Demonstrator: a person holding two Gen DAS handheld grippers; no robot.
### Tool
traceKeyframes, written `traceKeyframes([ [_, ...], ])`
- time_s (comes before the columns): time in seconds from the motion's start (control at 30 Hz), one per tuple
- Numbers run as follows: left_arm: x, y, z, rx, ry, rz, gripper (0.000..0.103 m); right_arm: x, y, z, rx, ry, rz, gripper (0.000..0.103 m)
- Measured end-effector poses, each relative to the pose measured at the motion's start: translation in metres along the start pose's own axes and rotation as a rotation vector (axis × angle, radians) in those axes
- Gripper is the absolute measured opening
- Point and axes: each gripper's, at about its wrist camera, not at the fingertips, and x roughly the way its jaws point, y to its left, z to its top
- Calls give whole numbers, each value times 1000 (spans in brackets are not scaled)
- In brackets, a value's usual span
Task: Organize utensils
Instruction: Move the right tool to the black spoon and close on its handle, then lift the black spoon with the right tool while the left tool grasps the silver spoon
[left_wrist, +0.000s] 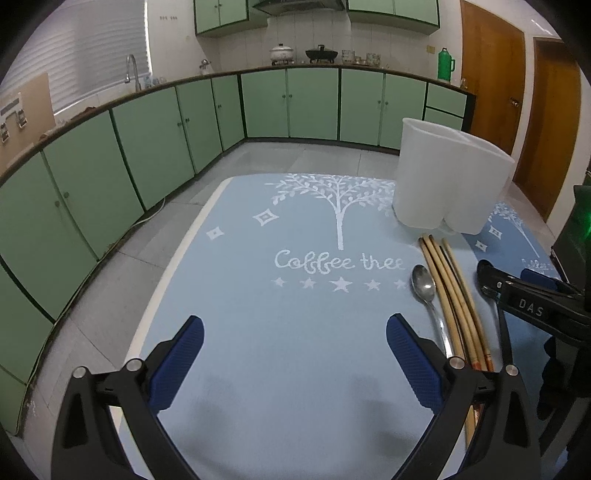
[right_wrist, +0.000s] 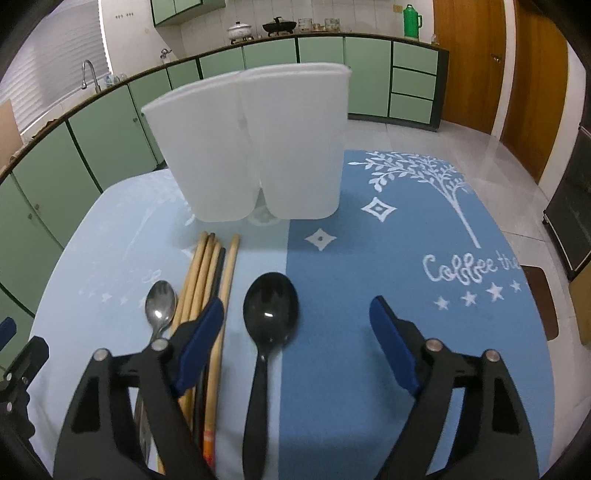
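A white two-compartment utensil holder (right_wrist: 258, 147) (left_wrist: 443, 184) stands upright at the back of the blue mats. In front of it lie several wooden chopsticks (right_wrist: 207, 266) (left_wrist: 450, 291) and a small metal spoon (right_wrist: 159, 306) (left_wrist: 424, 284). A black plastic spoon (right_wrist: 271, 310) lies to their right. My right gripper (right_wrist: 297, 306) hovers over the black spoon with its jaws apart. The bowl sits between the blue pads, which do not touch it; the left pad overlaps the chopsticks. My left gripper (left_wrist: 295, 325) is open over bare light-blue mat, left of the metal spoon. The right gripper (left_wrist: 508, 277) shows at that view's right edge.
Two "Coffee tree" mats cover the table, a light blue one (left_wrist: 258, 258) and a darker blue one (right_wrist: 406, 332). Green kitchen cabinets (left_wrist: 147, 147) ring the room beyond the tiled floor, and wooden doors (right_wrist: 469, 55) stand at the right.
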Motion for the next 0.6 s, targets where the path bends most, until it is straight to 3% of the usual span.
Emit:
traceKeyframes([
  [0.23, 9, -7, 6, 17, 12, -9, 96, 18, 5, -3, 1, 41, -17, 56],
  [0.3, 13, -10, 7, 20, 16, -14, 96, 19, 6, -2, -3, 39, -8, 43],
  [0.4, 18, -20, 11, 32, 21, -31, 96, 21, 6, 0, -8, 43, -5, 33],
  [0.6, 27, -44, 15, 69, 42, -79, 96, 18, -12, 6, -7, 52, 16, 33],
])
